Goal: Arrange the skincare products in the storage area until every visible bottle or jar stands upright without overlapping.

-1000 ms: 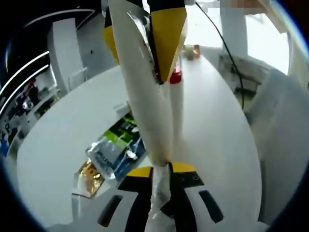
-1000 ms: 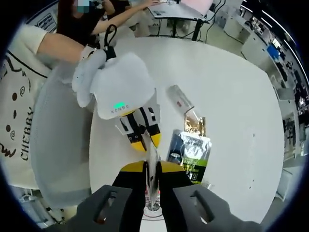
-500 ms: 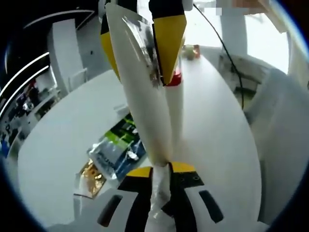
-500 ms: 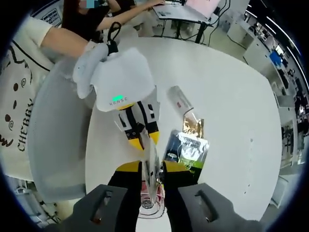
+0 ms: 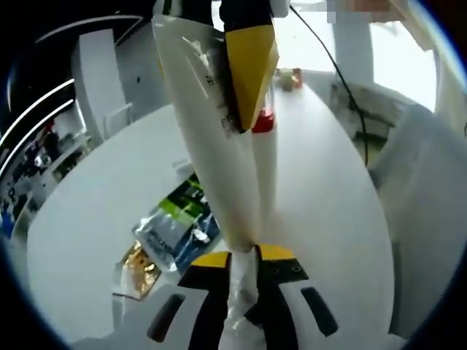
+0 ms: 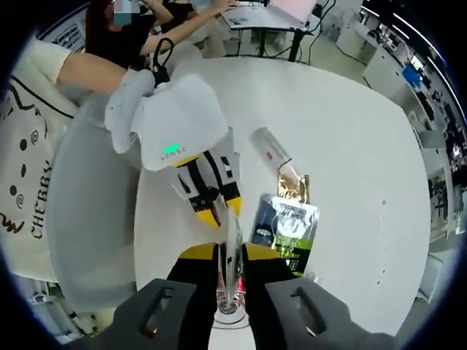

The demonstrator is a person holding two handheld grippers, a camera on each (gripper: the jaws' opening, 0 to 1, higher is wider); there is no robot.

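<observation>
While both grippers met over the round white table (image 6: 350, 146), they held the same thing between them: a long white plastic tube with a crimped silvery end (image 5: 219, 160). In the left gripper view, the left gripper (image 5: 244, 257) had its 2 yellow-tipped jaws pressed together on 1 end of that tube, which ran up and away from the camera. At its far end the right gripper (image 5: 233, 73) came in from the top, its yellow jaws pinching the crimped seal. In the right gripper view, the right gripper (image 6: 228, 251) showed its jaws closed on the thin edge of the tube (image 6: 232, 255), and the left gripper (image 6: 211, 208) faced it from above with its white housing and a small green light.

The tube was lifted clear of the table, held off the surface between the 2 tools. Beneath it on the table lay a silver foil pouch with a green and dark label (image 6: 286, 226), flat on its side. Touching its far edge was a smaller gold foil sachet (image 6: 295, 186), and just beyond that a slim white tube with a red mark (image 6: 268, 149), also lying flat. In the left gripper view the silver pouch (image 5: 175, 222) and the gold sachet (image 5: 135, 266) sat left of the jaws, and a white tube with a red band (image 5: 266, 157) showed just behind the held tube.

A person in a cream printed shirt (image 6: 25, 168) stood at the table's edge.
</observation>
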